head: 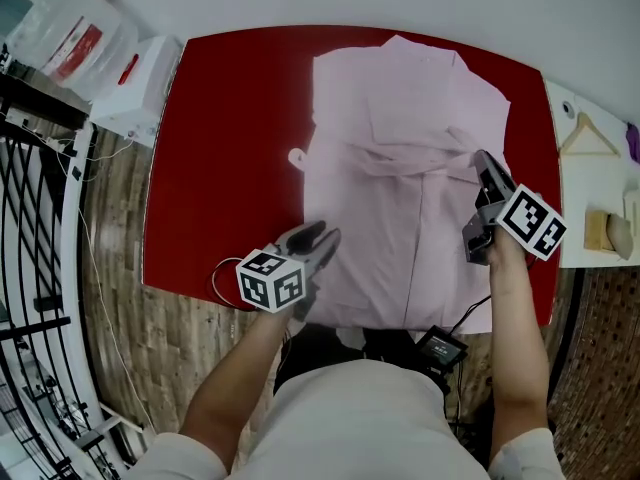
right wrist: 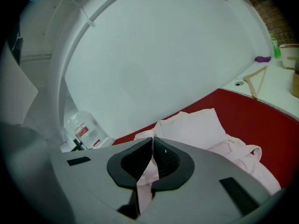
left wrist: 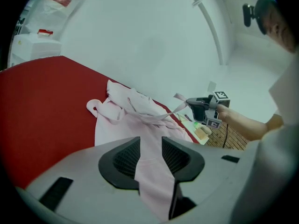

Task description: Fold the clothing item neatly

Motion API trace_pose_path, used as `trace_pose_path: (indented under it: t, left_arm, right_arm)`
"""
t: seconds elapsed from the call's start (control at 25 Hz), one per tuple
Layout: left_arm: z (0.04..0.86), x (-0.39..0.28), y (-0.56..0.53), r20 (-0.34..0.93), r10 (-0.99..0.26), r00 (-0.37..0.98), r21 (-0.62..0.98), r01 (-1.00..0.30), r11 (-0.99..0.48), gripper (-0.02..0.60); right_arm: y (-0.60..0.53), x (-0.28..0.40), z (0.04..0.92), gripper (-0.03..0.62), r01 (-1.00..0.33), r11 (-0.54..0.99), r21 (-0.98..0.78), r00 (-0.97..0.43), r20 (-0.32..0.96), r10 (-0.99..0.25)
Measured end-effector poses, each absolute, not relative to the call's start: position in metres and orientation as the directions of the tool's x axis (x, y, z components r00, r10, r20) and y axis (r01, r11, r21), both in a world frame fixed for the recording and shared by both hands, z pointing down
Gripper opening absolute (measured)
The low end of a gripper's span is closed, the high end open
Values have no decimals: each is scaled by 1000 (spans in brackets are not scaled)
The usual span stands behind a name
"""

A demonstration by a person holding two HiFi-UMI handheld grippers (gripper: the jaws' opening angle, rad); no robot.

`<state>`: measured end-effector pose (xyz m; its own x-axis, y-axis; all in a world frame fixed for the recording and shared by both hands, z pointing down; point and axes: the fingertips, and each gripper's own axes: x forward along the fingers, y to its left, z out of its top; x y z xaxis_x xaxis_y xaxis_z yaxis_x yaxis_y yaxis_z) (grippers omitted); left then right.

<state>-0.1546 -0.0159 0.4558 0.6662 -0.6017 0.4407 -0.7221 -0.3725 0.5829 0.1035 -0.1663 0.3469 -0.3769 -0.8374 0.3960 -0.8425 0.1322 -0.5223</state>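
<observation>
**Operator:** What stands at my left?

**Inspector:** Off the counter's left end you have a clear plastic bag [head: 75, 33] and a white box [head: 140, 78]. The red counter [head: 225, 148] itself carries the garment. Your left hand-held gripper [head: 322, 238] sits at the near left edge of the pink shirt [head: 400, 168]. Its jaws stand part-way apart, a fold of the shirt's cloth fills the gap, and the pads press against it.

**Operator:** And the shirt, and my right?

**Inspector:** The shirt lies on the counter's right half, partly folded, with loose cloth bunched across its middle. Your right hand-held gripper [head: 483, 160] is at the shirt's right edge. Its jaws are almost together on a thin strip of the pink cloth, which runs lifted from the bunched middle up to them. Further right, on a white surface beside the counter, lies a wooden hanger [head: 588, 133].
</observation>
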Motion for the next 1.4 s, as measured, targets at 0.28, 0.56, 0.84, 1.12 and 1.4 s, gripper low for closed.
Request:
trace_pose_path:
  t: [0.28, 0.56, 0.84, 1.12, 1.4]
  left_arm:
    - [457, -149, -18, 468, -595, 654, 560, -740, -373, 124]
    - [461, -144, -35, 505, -577, 643, 509, -761, -403, 124]
    - [479, -141, -94, 629, -555, 544, 105, -767, -633, 138]
    - [516, -114, -124, 751, -413, 516, -58, -571, -819, 183]
    - [535, -116, -134, 789, -389, 476, -30, -602, -798, 183]
  right_arm:
    - [-178, 156, 396, 23, -863, 36, -504, -323, 496, -806]
    - [-190, 195, 435, 23, -901, -13, -434, -275, 593, -757]
    - [-204, 213, 452, 23, -922, 26, -387, -288, 637, -715]
    - [-225, 210, 458, 23, -932, 94, -351, -315, 649, -692]
    - [-250, 211, 456, 27, -914, 72, -400, -324, 607, -725]
